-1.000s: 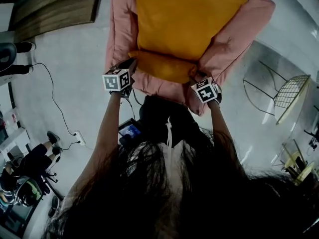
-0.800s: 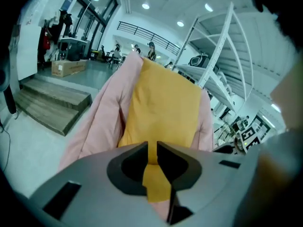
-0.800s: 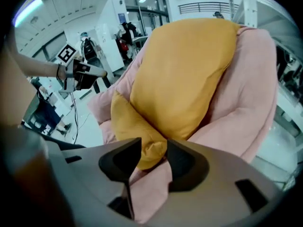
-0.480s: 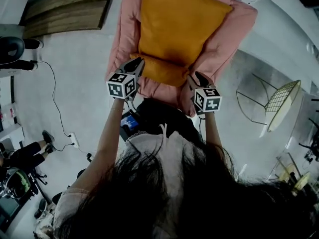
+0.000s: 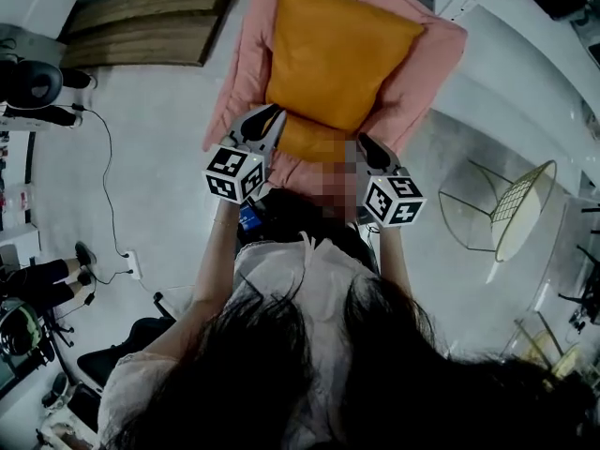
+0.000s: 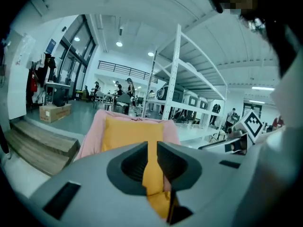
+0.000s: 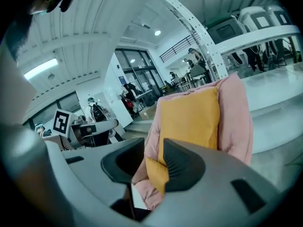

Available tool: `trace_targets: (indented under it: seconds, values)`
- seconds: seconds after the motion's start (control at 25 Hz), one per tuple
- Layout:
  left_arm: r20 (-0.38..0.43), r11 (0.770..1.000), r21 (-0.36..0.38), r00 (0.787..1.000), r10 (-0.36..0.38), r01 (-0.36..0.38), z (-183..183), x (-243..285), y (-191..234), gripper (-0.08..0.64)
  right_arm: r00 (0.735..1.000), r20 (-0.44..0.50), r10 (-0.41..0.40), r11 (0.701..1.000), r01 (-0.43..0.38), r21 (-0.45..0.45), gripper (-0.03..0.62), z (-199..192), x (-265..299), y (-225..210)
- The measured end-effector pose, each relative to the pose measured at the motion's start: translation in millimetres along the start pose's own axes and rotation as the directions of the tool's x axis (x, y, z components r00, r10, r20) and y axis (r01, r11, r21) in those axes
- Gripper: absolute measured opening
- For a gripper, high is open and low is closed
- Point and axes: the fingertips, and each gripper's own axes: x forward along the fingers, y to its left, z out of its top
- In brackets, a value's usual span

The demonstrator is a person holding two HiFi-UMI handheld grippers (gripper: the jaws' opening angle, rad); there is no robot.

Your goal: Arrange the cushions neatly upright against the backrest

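Observation:
An orange cushion [image 5: 337, 54] stands flat against the backrest of a pink padded armchair [image 5: 427, 64]. My left gripper [image 5: 267, 125] is shut on the cushion's lower left corner; orange fabric [image 6: 151, 174] fills the slit between its jaws [image 6: 152, 148]. My right gripper [image 5: 367, 150] is at the lower right corner. Its jaws [image 7: 154, 148] are closing, with the cushion's corner [image 7: 156, 174] pinched between them. The cushion's face [image 7: 189, 122] and the chair's pink side [image 7: 234, 117] rise beyond it. The cushion's bottom edge is partly hidden by a mosaic patch.
Wooden steps [image 5: 141, 26] lie left of the chair. A wire-frame chair [image 5: 511, 209] stands on the right. A cable and socket strip [image 5: 131, 265] lie on the floor at the left, near a seated person [image 5: 37, 279]. White shelving [image 6: 177, 70] rises behind.
The cushion's bulging lower edge has been pushed back and up, so it now lies flatter against the backrest. Both grippers moved forward with it, and the right jaws have narrowed.

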Motion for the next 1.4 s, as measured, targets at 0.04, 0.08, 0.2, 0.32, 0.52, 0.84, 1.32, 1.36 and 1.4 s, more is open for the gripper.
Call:
trace_targets:
  seconds: [0.04,0.08,0.2,0.32,0.52,0.84,1.32,1.36,1.4]
  values:
    - [0.012,1.000,0.000,1.000,-0.004,0.004,4.8,-4.3,-8.0,0.060,1.000,0.011,0.015,1.000,-0.015,-0.013,0.133,6.1,-1.8,6.8]
    - [0.018,1.000,0.003,1.000,-0.007,0.007,7.8,-8.1,-15.5,0.060,0.999,0.018,0.029,0.999,-0.028,-0.029,0.130,11.3,-3.8,13.5]
    - [0.014,1.000,0.017,1.000,-0.023,0.023,10.8,-15.4,-35.7,0.060,0.998,0.028,0.062,0.994,-0.059,-0.090,0.113,21.8,-10.4,31.8]
    - [0.009,0.999,0.013,0.999,-0.033,0.033,12.2,-19.1,-48.8,0.060,0.995,0.028,0.094,0.987,-0.090,-0.132,0.095,27.9,-13.7,45.8]
    - [-0.003,0.999,-0.028,0.999,-0.042,0.042,9.6,-25.7,-56.0,0.060,0.991,0.009,0.134,0.981,-0.131,-0.140,0.083,27.5,-5.7,59.0]
    - [-0.035,0.998,-0.035,0.998,-0.052,0.051,-0.5,-51.0,-48.3,0.060,0.989,-0.033,0.143,0.980,-0.147,-0.135,0.078,14.1,16.3,80.1]
    - [0.006,0.991,-0.040,0.992,-0.128,0.128,-19.5,-139.2,-49.7,0.060,0.996,-0.001,0.087,0.983,-0.086,-0.165,0.078,-17.3,-4.9,160.2]
    - [0.010,0.990,-0.038,0.991,-0.136,0.136,-21.5,-149.3,-51.4,0.060,0.997,0.005,0.080,0.983,-0.078,-0.167,0.078,-21.6,-9.8,168.5]
    - [0.013,0.989,-0.033,0.989,-0.144,0.145,-23.4,-159.7,-54.3,0.060,0.997,0.010,0.074,0.983,-0.071,-0.168,0.078,-26.0,-15.9,176.5]
